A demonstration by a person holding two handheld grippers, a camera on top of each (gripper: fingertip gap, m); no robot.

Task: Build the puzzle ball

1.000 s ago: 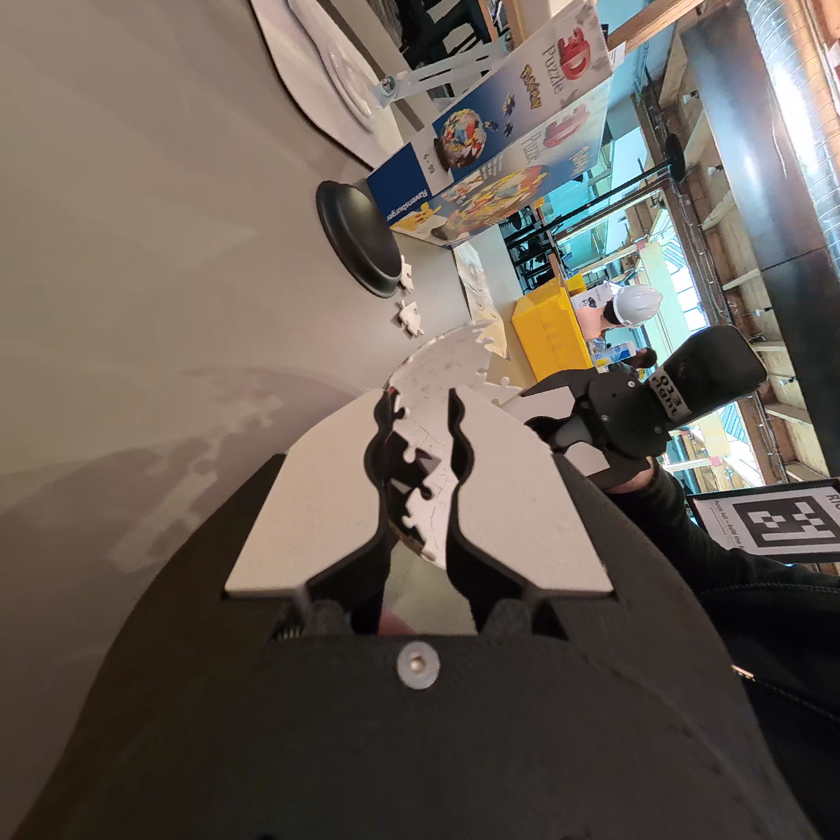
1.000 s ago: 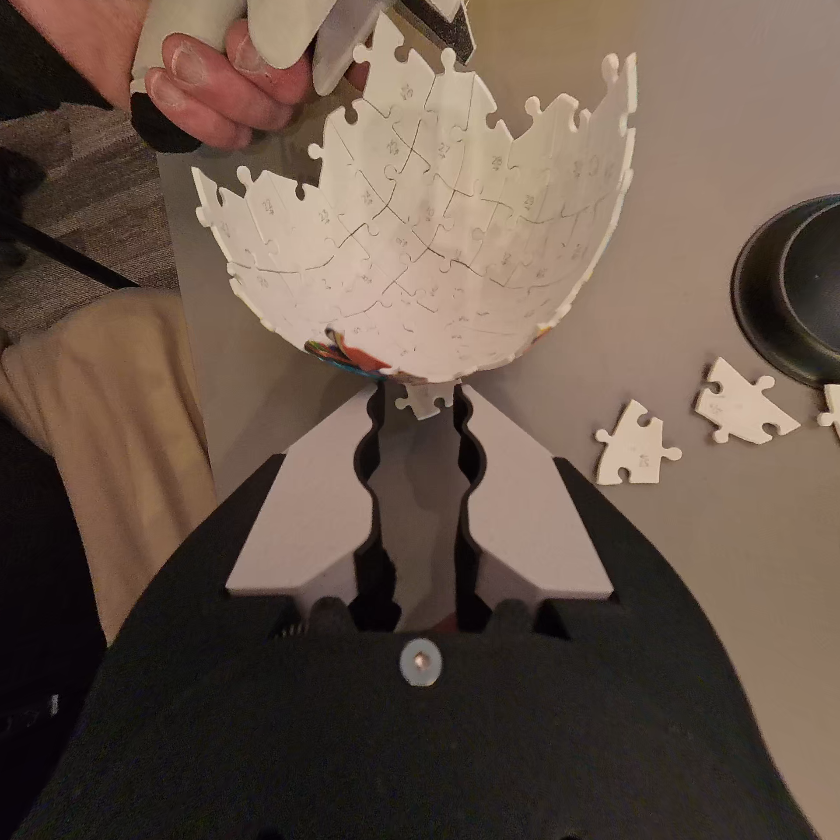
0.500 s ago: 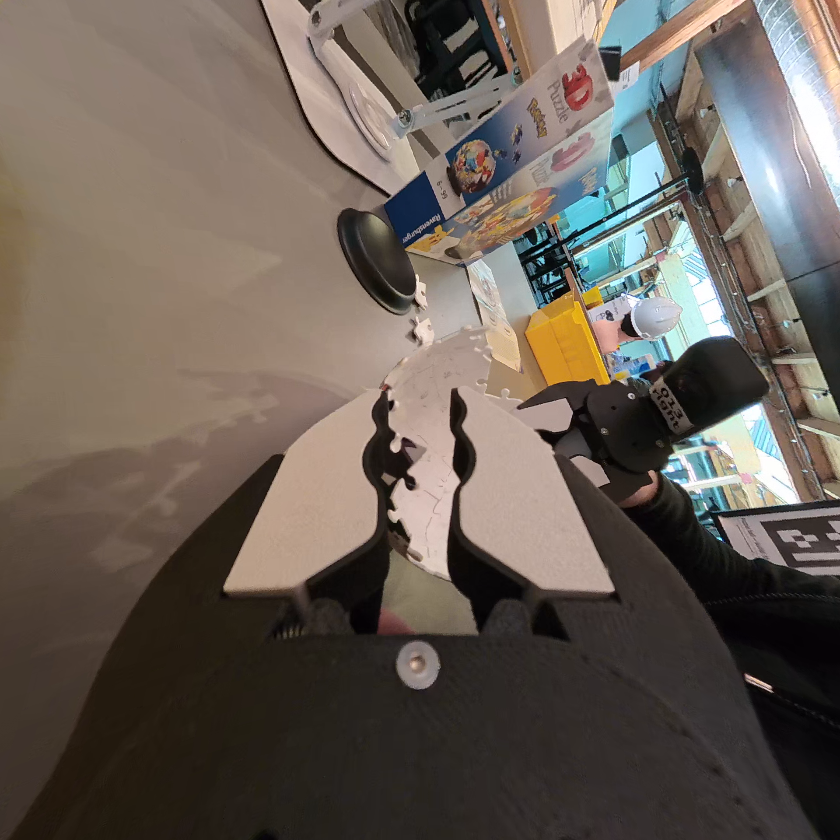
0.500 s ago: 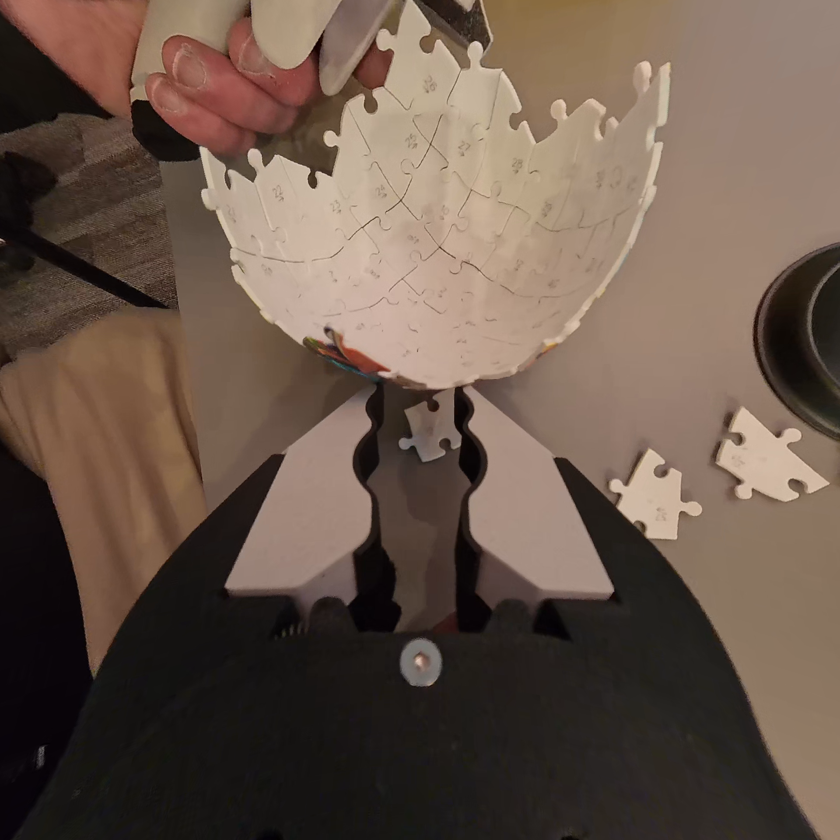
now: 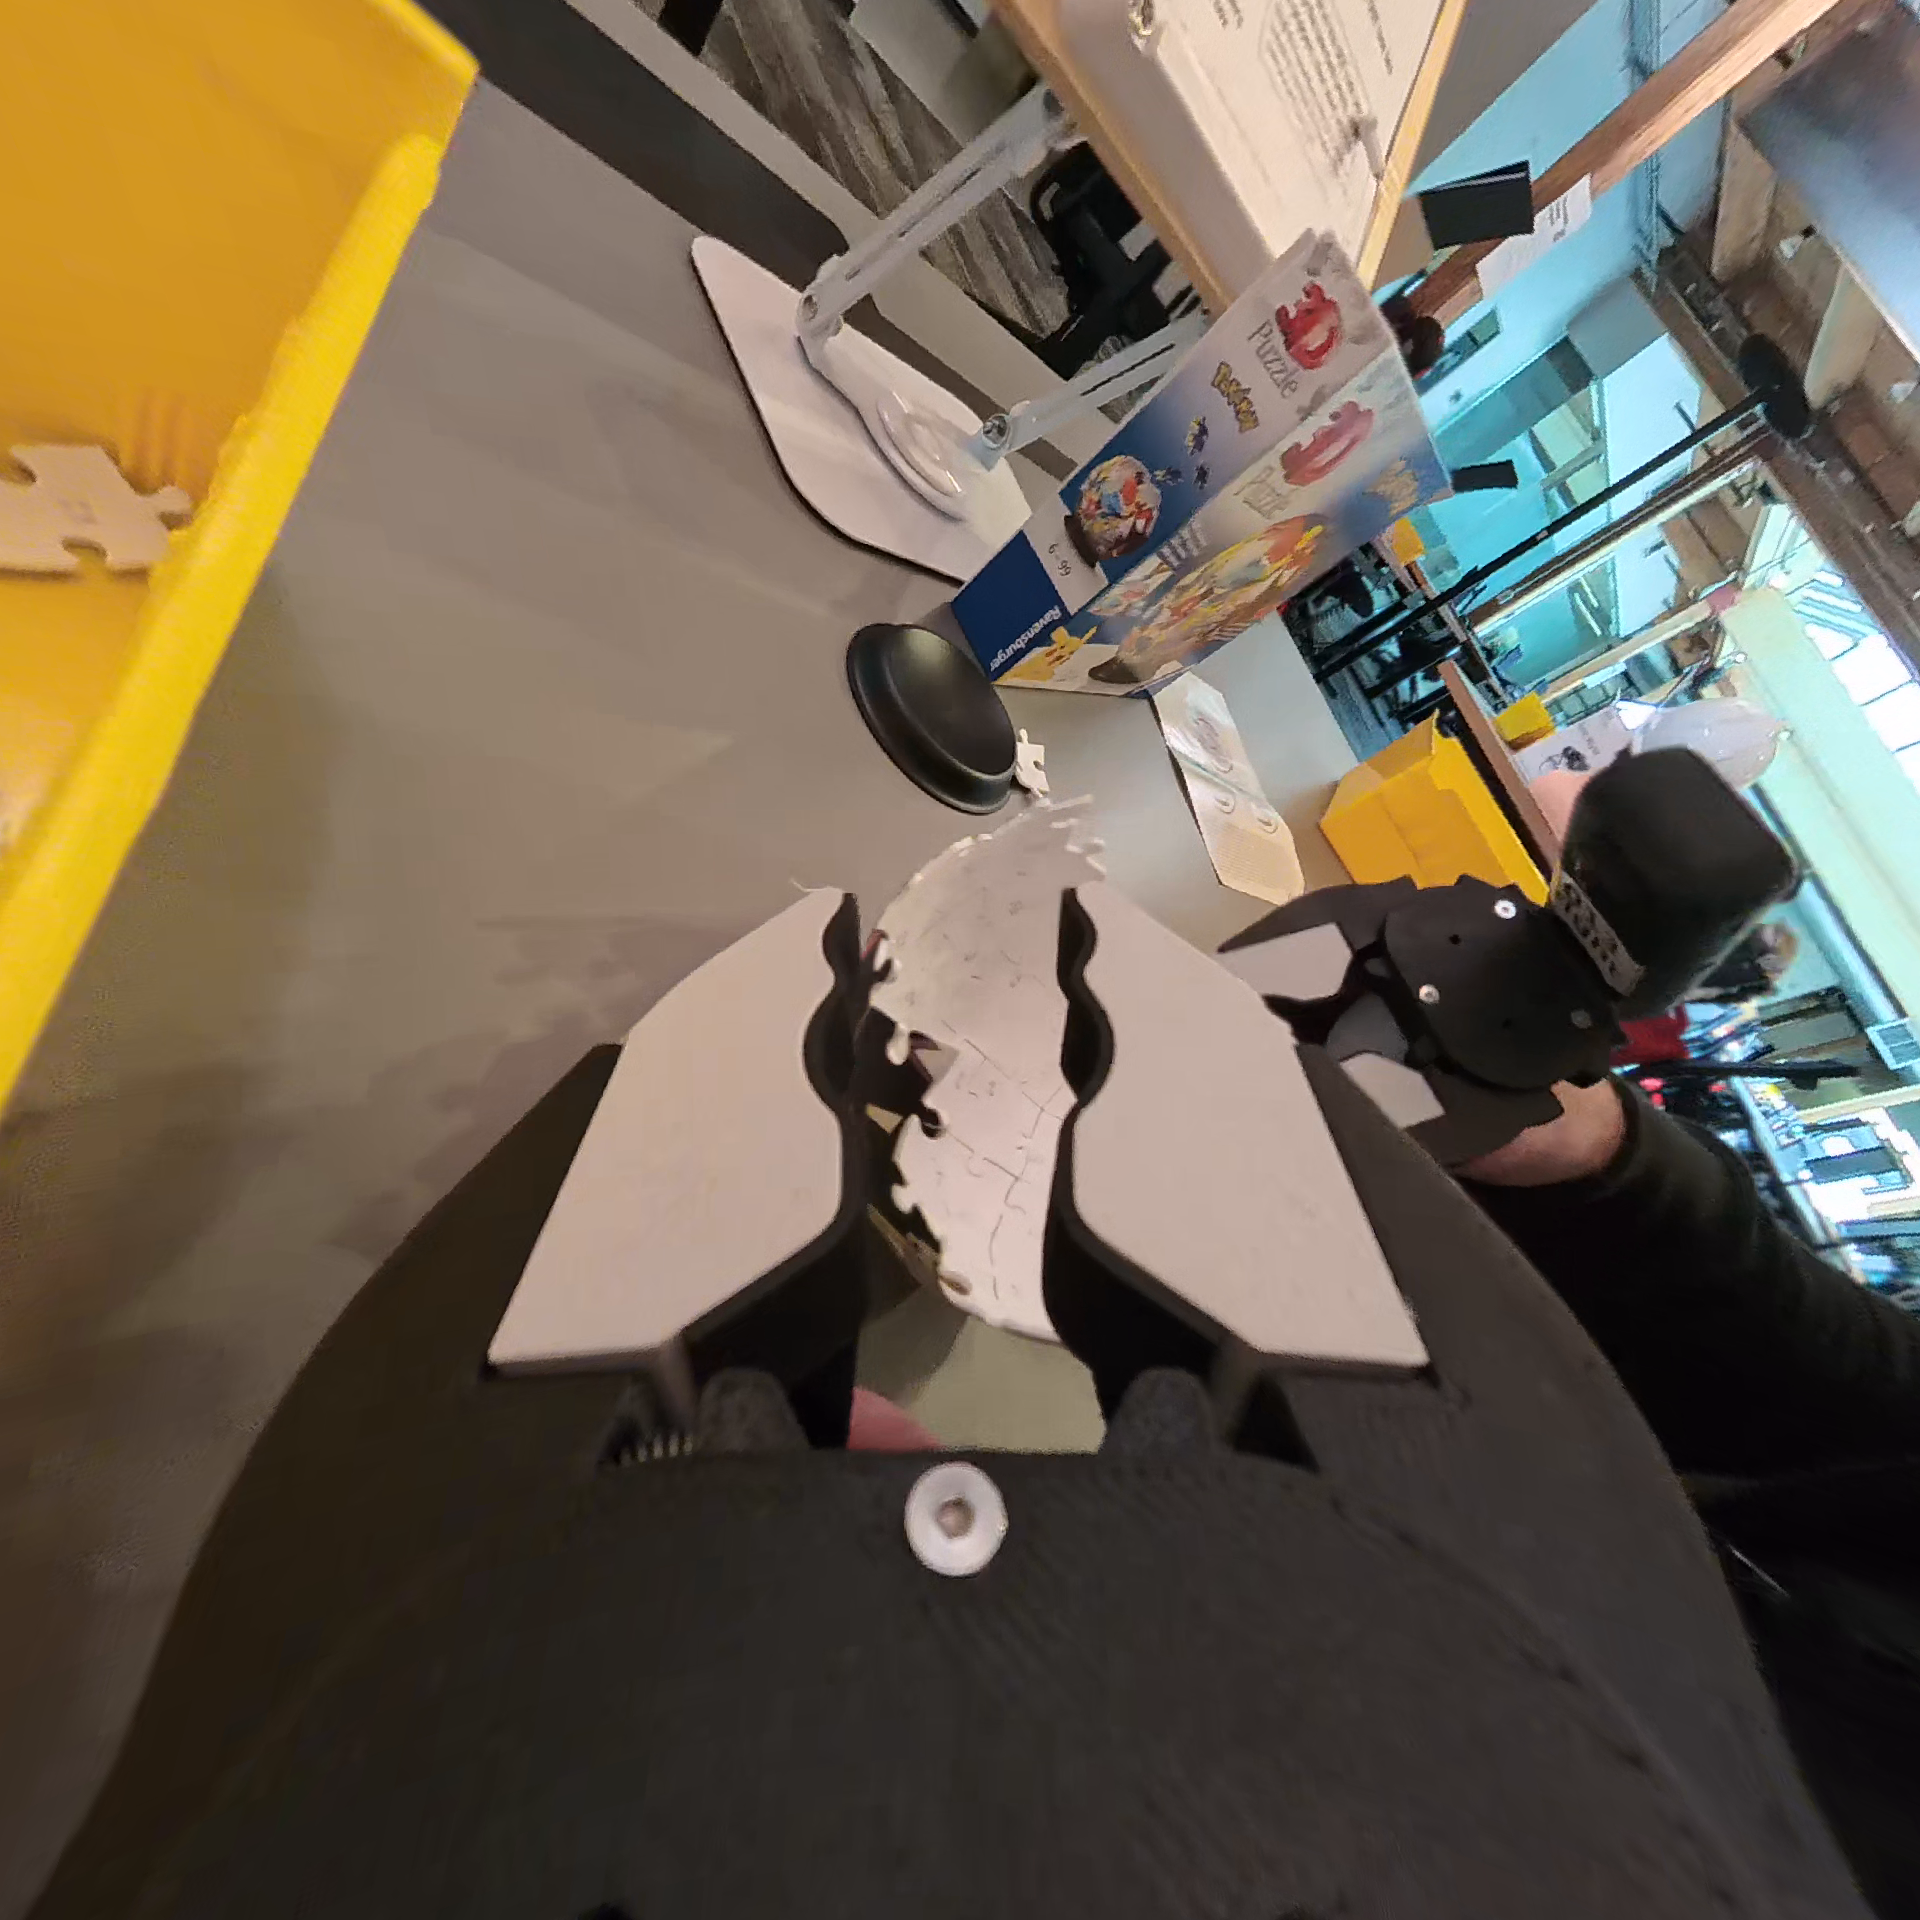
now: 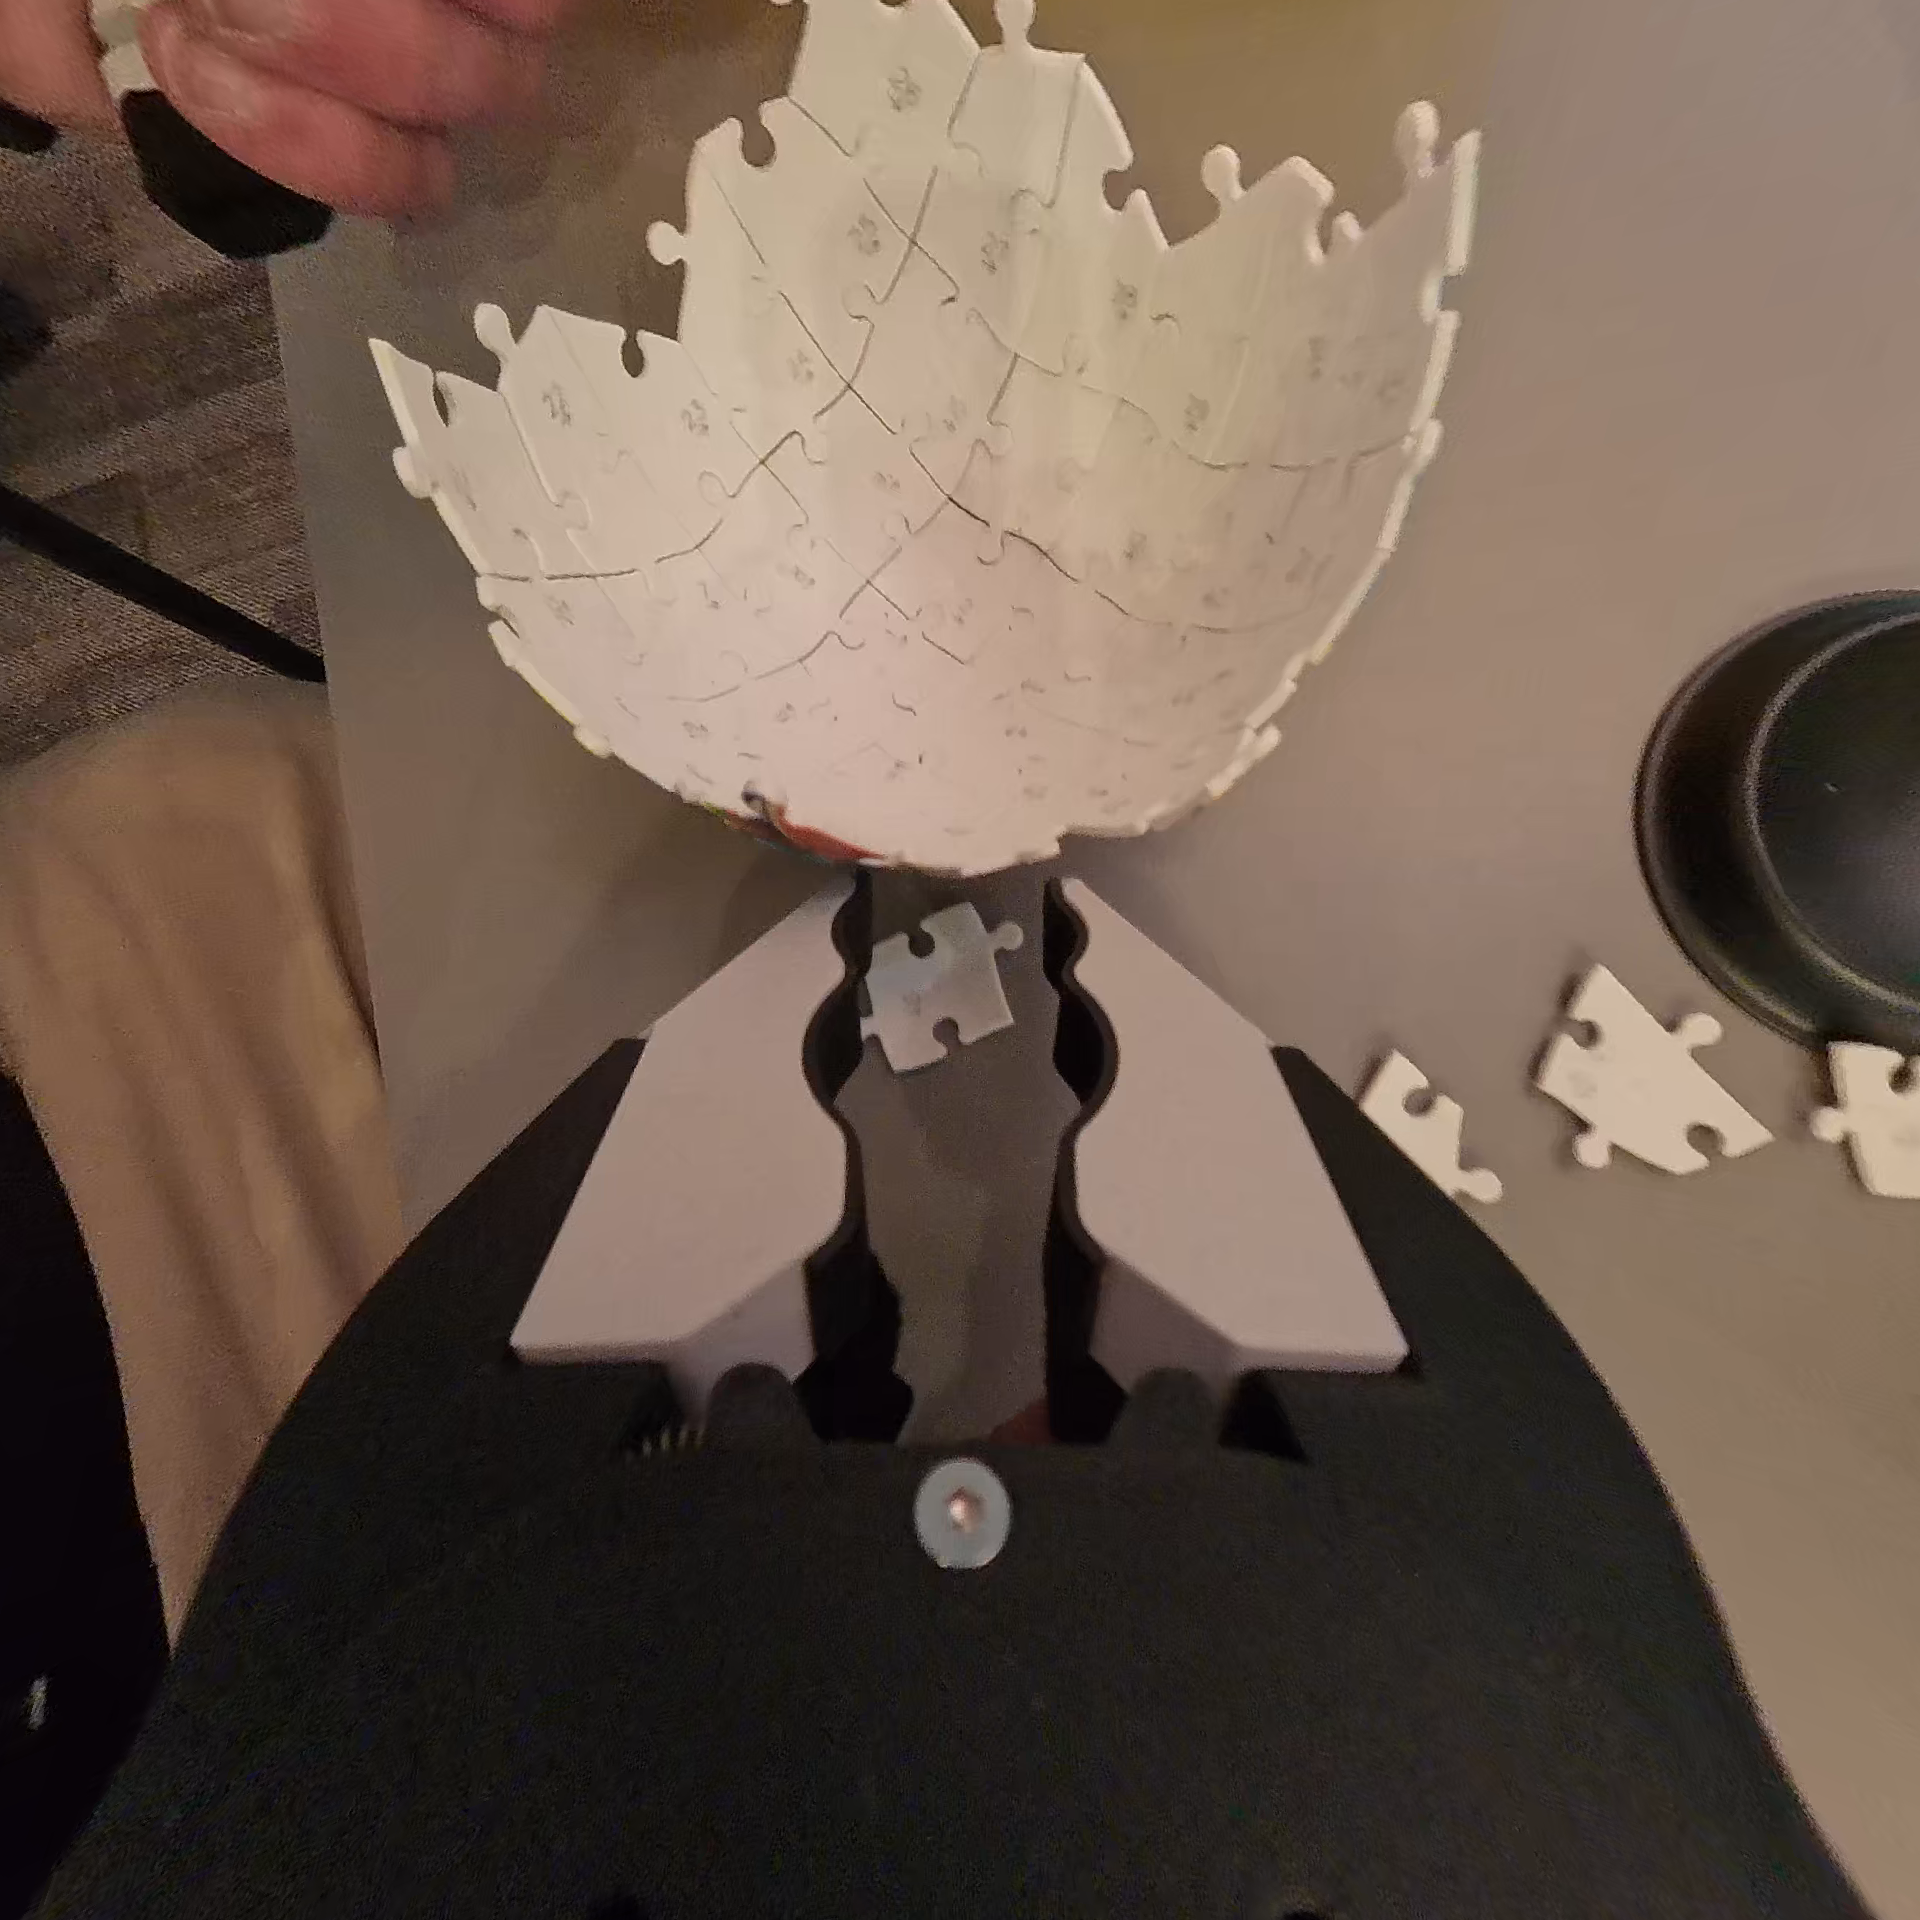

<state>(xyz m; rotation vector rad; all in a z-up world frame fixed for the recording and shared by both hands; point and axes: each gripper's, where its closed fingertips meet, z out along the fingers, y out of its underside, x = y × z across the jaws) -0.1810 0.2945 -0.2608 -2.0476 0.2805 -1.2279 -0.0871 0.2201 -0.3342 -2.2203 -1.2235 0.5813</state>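
Observation:
The half-built puzzle ball [image 6: 935, 520] is a white bowl-shaped shell with a toothed rim, held in the air above the grey table. My left gripper [image 5: 956, 914] is shut on its wall [image 5: 987, 1091]. The hand holding that gripper [image 6: 291, 104] shows at the top left of the right wrist view. My right gripper [image 6: 956, 894] is open just below the shell's bottom edge. It also shows in the left wrist view [image 5: 1278, 977], to the right of the shell. One loose white piece [image 6: 940, 997] lies tilted between the right fingers, not gripped.
A black round stand [image 6: 1808, 821] sits at the right, with three loose pieces [image 6: 1642, 1081] beside it. The puzzle box [image 5: 1226, 499] stands behind the stand. A yellow bin [image 5: 156, 364] holding a piece is at the left. The table edge and carpet [image 6: 156, 364] are to the left. Left tips to right tips: about 15 cm.
The loose piece has come away from the shell's bottom edge and turned. The left gripper has swung with the shell, bringing the yellow bin into view.

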